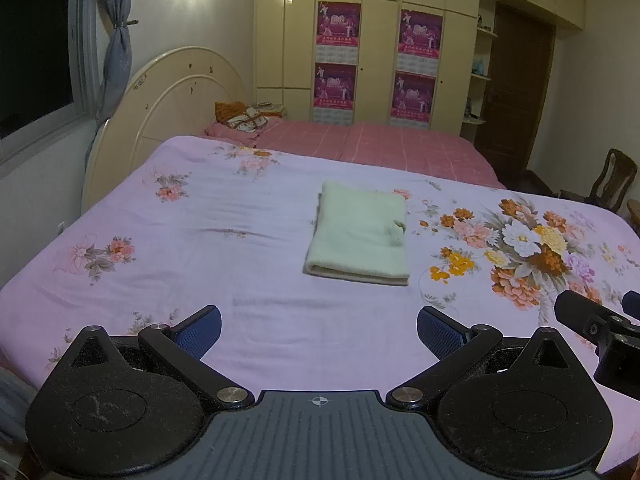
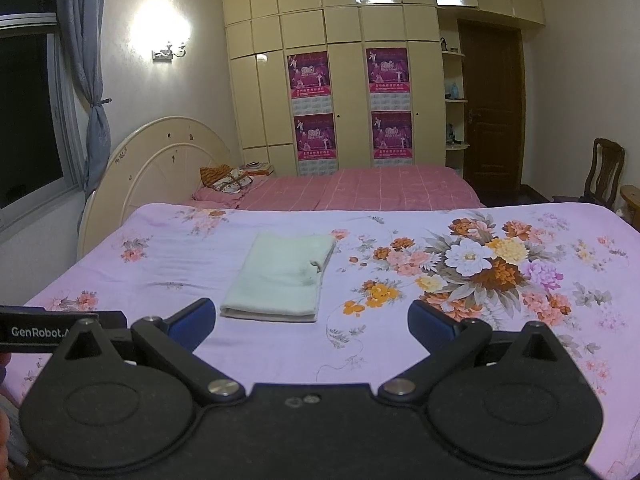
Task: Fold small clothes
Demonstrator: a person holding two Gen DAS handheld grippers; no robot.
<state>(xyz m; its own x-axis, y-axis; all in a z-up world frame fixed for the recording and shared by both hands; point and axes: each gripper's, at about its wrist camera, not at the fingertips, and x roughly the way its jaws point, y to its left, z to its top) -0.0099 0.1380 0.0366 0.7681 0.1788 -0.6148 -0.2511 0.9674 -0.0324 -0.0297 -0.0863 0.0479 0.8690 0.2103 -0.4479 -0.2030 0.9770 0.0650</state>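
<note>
Lying folded ahead of both grippers' spread, empty fingers [image 1: 436, 330]: pale green garment [image 1: 360, 236].

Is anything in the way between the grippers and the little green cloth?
Nothing visible. Only bare flowered bedsheet lies between the open left gripper, the open right gripper and the folded green cloth.

Bed [image 1: 224, 280] covered by a lilac-pink floral sheet [image 1: 168, 216], big flower bouquet print [image 1: 524, 248] toward the right side, smaller flower sprigs scattered elsewhere. Sheet mostly smooth, a few shallow creases left of centre. One folded pale green garment [image 1: 362, 236] lies flat on it near the middle, neat rectangle, layered edge facing the camera, a small tab of cloth sticking up at its right edge. Bouquet print just right of the garment.
</note>
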